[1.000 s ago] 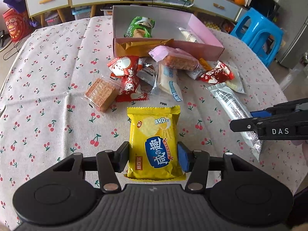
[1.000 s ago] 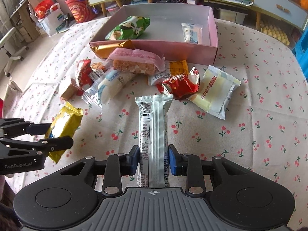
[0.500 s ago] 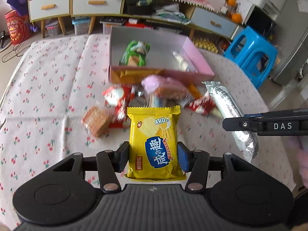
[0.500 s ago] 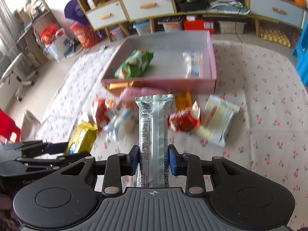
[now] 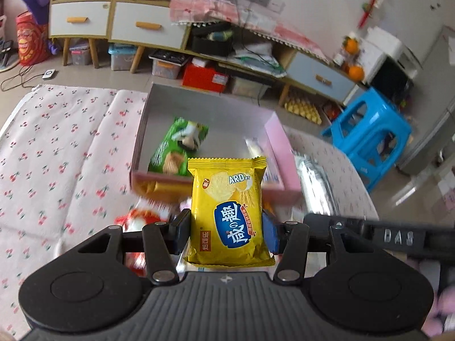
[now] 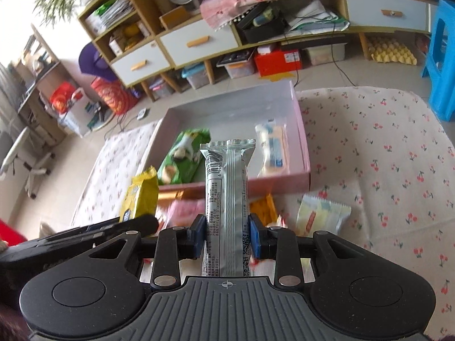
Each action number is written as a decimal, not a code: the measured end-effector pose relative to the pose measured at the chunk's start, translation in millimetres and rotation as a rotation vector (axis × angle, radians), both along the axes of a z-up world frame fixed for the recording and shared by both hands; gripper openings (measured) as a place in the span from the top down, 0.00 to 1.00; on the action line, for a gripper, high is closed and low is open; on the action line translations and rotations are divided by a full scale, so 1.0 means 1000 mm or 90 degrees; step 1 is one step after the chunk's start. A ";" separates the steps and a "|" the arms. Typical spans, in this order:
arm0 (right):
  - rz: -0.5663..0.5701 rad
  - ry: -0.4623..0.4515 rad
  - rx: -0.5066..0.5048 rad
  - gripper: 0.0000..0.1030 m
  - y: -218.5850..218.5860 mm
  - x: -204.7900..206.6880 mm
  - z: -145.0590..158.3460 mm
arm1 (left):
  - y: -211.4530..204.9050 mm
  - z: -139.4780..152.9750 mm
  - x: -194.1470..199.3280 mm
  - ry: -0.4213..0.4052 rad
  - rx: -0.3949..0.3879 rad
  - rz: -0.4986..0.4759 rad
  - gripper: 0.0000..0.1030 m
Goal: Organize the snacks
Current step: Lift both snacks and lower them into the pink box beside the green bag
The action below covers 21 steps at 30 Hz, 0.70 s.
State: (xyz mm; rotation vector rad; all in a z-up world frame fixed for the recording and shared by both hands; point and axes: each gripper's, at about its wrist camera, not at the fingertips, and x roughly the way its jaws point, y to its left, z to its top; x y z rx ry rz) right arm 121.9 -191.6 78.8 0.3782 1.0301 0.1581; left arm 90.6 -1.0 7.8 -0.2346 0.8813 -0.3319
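Observation:
My left gripper (image 5: 226, 234) is shut on a yellow cracker packet (image 5: 229, 210), held in the air in front of the pink box (image 5: 142, 142). My right gripper (image 6: 227, 236) is shut on a long silver snack bar (image 6: 227, 199), also off the table near the box's (image 6: 303, 145) front wall. Inside the box lie a green biscuit packet (image 6: 183, 156) and a white-and-blue packet (image 6: 273, 149). The yellow packet (image 6: 140, 196) and left gripper (image 6: 93, 233) show at the left of the right wrist view. The right gripper (image 5: 378, 236) crosses the right of the left wrist view.
More snacks lie on the cherry-print tablecloth (image 6: 384, 156) before the box: a pale yellow packet (image 6: 321, 216), an orange one (image 6: 264, 207), a pink one (image 6: 182, 213), red ones (image 5: 139, 218). A blue stool (image 5: 369, 142) and drawer cabinets (image 5: 113, 22) stand beyond the table.
Both grippers have risen off the table and moved toward the pink box, each carrying its snack. The box now sits closer and the loose snacks lie lower in both views.

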 end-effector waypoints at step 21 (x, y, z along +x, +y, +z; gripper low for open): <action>-0.034 -0.045 0.065 0.71 -0.028 0.103 -0.038 | -0.038 -0.030 0.091 0.012 0.028 0.003 0.54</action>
